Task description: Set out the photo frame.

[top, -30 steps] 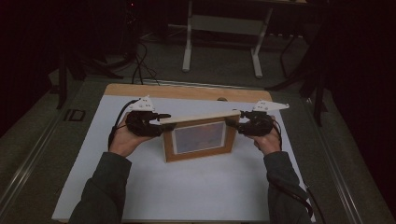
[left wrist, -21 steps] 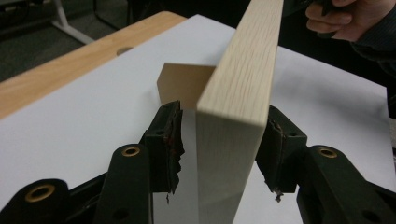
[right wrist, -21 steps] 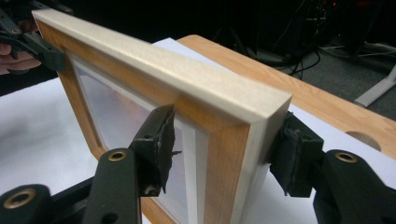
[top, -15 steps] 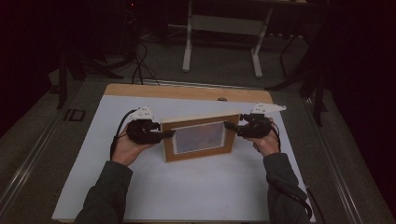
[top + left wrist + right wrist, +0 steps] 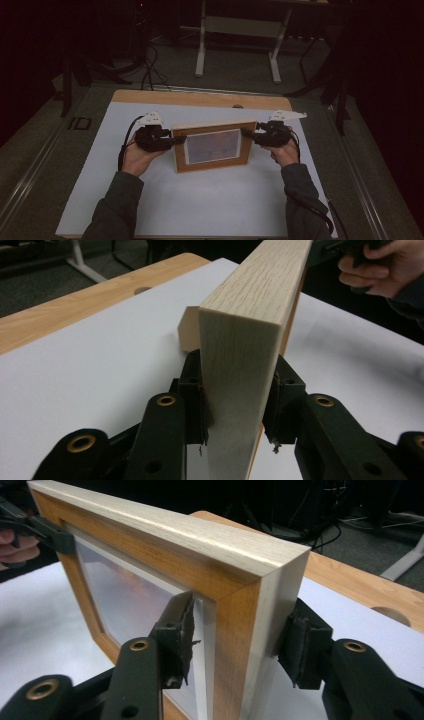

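At frame centre, the frame [image 5: 214,146] is stood upright on the tabletop [image 5: 200,200], clamped by the left gripper [image 5: 176,141]; the right gripper [image 5: 246,133], just closing, straddles its other edge; release is judged left.

My high view looks forward and down on the white table [image 5: 200,200] from well back. Each gripper view sits close, facing along its jaws at opposite ends of the picture frame [image 5: 212,146], which all three views share.
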`<state>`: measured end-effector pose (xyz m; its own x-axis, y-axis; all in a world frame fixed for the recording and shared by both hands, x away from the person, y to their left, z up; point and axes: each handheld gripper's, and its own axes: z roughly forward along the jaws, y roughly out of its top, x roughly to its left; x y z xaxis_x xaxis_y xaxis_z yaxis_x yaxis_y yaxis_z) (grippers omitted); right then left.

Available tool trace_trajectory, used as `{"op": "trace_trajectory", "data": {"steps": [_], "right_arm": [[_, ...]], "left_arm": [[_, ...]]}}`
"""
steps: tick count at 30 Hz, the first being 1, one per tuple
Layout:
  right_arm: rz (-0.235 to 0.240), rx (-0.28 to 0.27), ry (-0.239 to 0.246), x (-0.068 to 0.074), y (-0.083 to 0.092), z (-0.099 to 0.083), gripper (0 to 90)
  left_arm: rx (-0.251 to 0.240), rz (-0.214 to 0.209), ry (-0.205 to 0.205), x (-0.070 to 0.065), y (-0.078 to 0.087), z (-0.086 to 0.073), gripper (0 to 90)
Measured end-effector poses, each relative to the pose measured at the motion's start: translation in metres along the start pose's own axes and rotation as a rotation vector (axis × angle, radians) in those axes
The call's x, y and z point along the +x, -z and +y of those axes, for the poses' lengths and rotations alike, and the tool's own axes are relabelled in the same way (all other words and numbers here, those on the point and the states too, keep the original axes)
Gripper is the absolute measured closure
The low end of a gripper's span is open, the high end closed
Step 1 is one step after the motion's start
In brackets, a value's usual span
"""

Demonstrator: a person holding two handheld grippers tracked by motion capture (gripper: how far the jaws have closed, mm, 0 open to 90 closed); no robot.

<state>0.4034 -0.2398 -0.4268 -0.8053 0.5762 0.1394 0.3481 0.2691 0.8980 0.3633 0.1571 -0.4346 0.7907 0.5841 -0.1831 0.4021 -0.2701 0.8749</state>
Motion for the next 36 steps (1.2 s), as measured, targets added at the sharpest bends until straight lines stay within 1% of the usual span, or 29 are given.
{"op": "trace_trajectory", "data": {"steps": [3,4,5,6,9,14,15,18,21,22,23,28,30,32,36], "right_arm": [[0.016,-0.013,-0.018,-0.002,0.001,-0.002,55.4],[0.016,-0.013,-0.018,-0.002,0.001,-0.002,55.4],[0.016,-0.014,-0.024,-0.002,0.002,-0.002,56.4],[0.016,-0.014,-0.024,-0.002,0.002,-0.002,56.4],[0.015,-0.012,-0.025,-0.002,0.003,-0.003,58.3],[0.007,-0.015,-0.028,-0.002,0.004,-0.003,59.4],[0.002,-0.017,-0.031,-0.002,0.004,-0.003,59.7],[-0.006,-0.023,-0.033,-0.002,0.004,-0.003,60.0],[-0.026,-0.038,-0.042,-0.003,0.004,-0.001,60.0],[-0.026,-0.038,-0.042,-0.003,0.004,-0.001,60.0],[-0.035,-0.044,-0.046,-0.004,0.004,0.001,60.0],[-0.049,-0.051,-0.056,-0.004,0.003,0.002,60.0],[-0.063,-0.064,-0.067,-0.005,-0.002,0.003,60.0],[-0.071,-0.069,-0.073,-0.006,-0.005,0.004,59.9],[-0.082,-0.055,-0.072,-0.007,-0.011,0.004,59.8]], "left_arm": [[-0.010,0.005,0.020,0.003,-0.001,0.000,65.4],[-0.010,0.005,0.020,0.003,-0.001,0.000,64.8],[-0.015,0.008,0.036,0.004,-0.003,0.001,64.2],[-0.015,0.008,0.036,0.004,-0.003,0.001,63.8],[-0.024,0.018,0.056,0.007,-0.005,0.002,62.2],[-0.034,0.025,0.067,0.010,-0.007,0.004,60.3],[-0.043,0.030,0.073,0.011,-0.008,0.005,60.0],[-0.055,0.034,0.076,0.013,-0.009,0.007,59.3],[-0.068,0.039,0.077,0.015,-0.011,0.011,58.9],[-0.073,0.041,0.076,0.016,-0.011,0.012,58.9],[-0.081,0.043,0.071,0.018,-0.012,0.014,58.7],[-0.088,0.046,0.068,0.022,-0.014,0.015,58.4],[-0.101,0.050,0.062,0.028,-0.015,0.016,58.3],[-0.107,0.051,0.070,0.031,-0.016,0.015,58.1],[-0.110,0.050,0.082,0.039,-0.019,0.011,57.7]]}}
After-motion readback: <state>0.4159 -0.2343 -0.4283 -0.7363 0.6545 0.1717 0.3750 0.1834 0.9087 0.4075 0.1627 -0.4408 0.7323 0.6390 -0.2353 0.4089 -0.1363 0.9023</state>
